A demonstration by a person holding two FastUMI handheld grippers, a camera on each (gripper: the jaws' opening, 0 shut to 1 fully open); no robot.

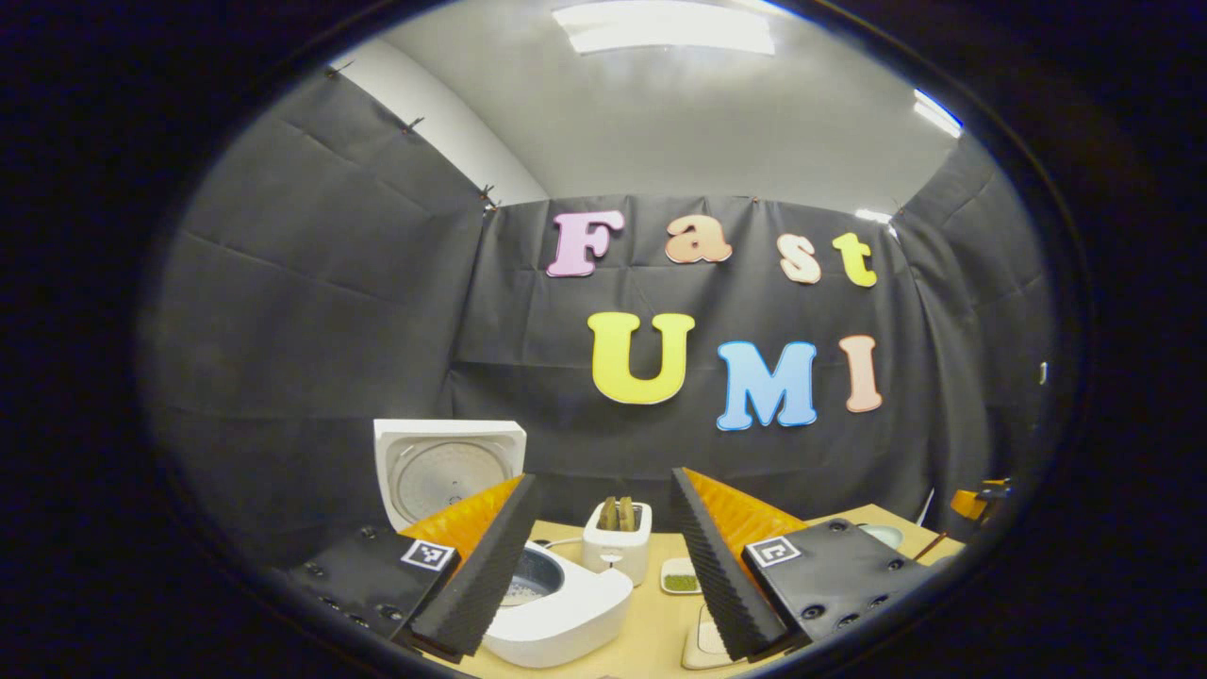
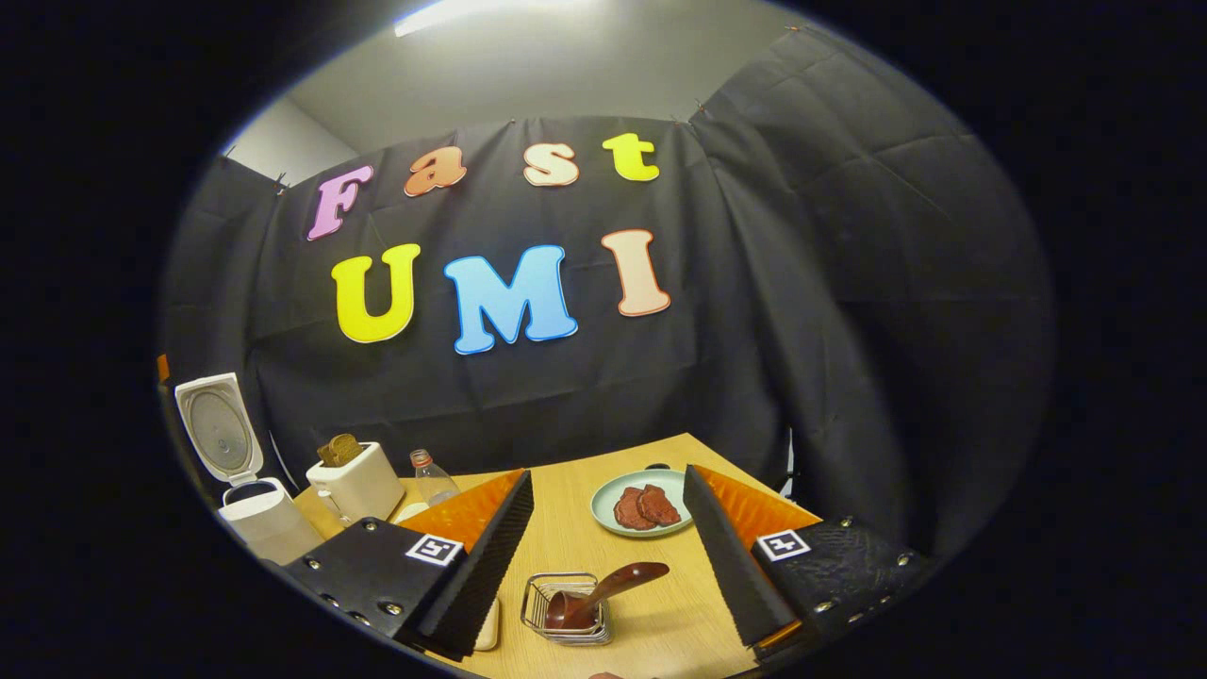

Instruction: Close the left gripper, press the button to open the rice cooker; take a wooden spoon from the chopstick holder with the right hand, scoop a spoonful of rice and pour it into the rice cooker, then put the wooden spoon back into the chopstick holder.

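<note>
Now my right gripper, jaws wide and empty, hovers over the spoon, which lies just ahead and below in the holder, handle slanting up toward its right finger.

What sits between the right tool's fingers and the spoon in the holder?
Nothing: in the right gripper view, bare table runs from the open right tool to the spoon, which leans in the wire holder.
</note>
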